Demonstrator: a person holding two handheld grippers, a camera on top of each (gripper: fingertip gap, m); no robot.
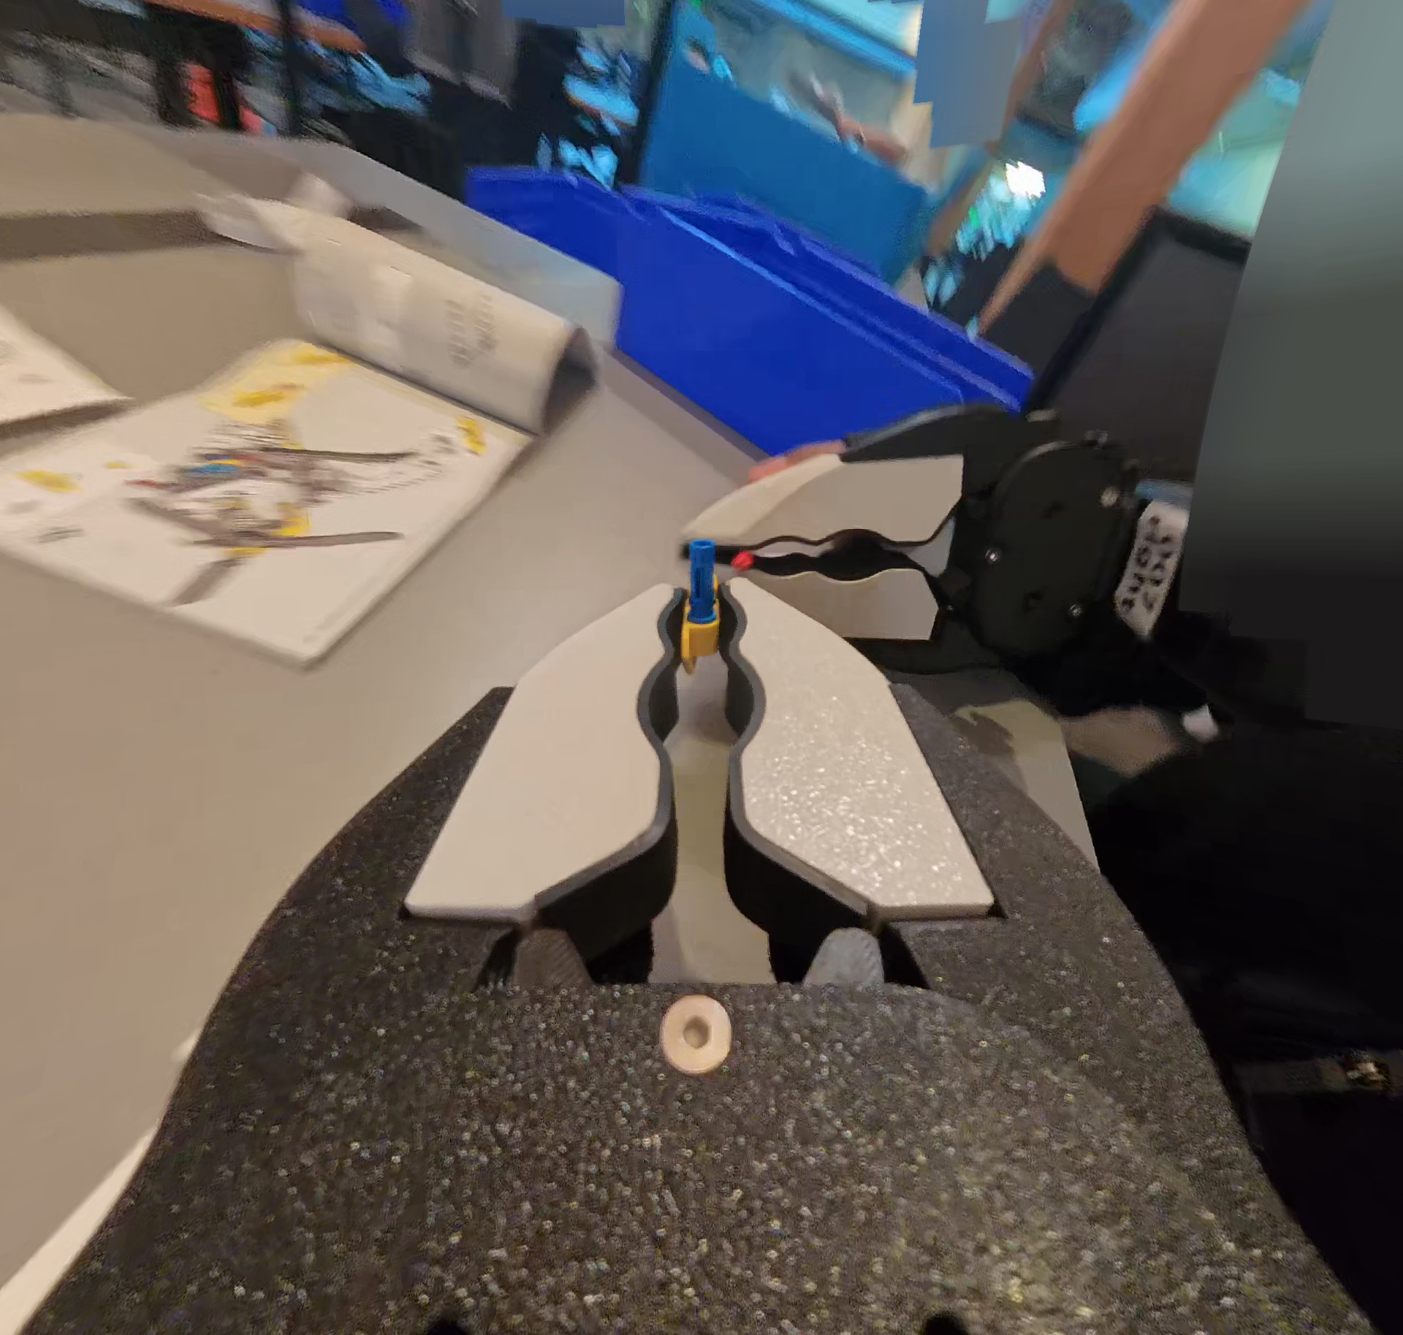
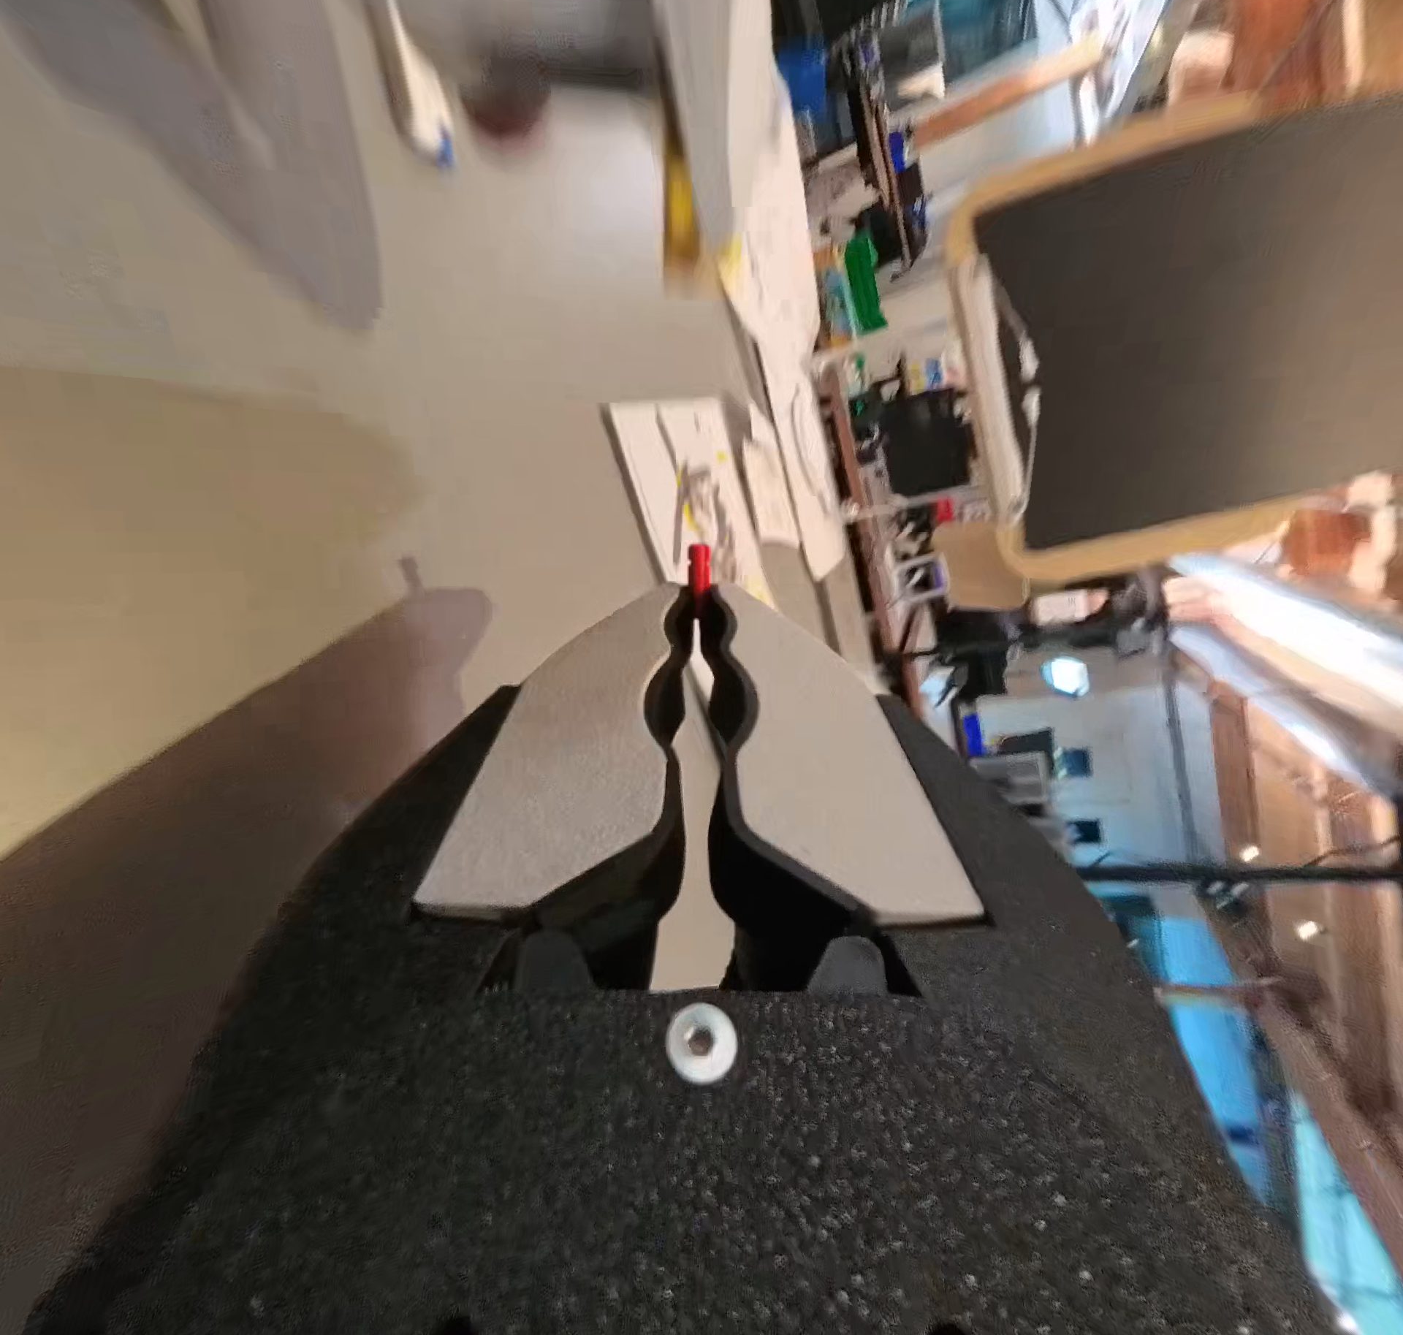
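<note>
While clamped at left hand-held gripper (image 1: 700,600) tips, yellow-blue piece (image 1: 700,608) sits beside red pin (image 1: 742,561).

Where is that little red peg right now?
The red peg is pinched at the tips of the right gripper, close beside the left gripper's blue-and-yellow piece.

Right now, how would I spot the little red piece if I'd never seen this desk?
Start at the grey table with the open booklet. To its right the right gripper reaches in sideways toward the left gripper. The red pin is pinched at its tips, unlike the blue peg on a yellow piece in the left gripper.
</note>
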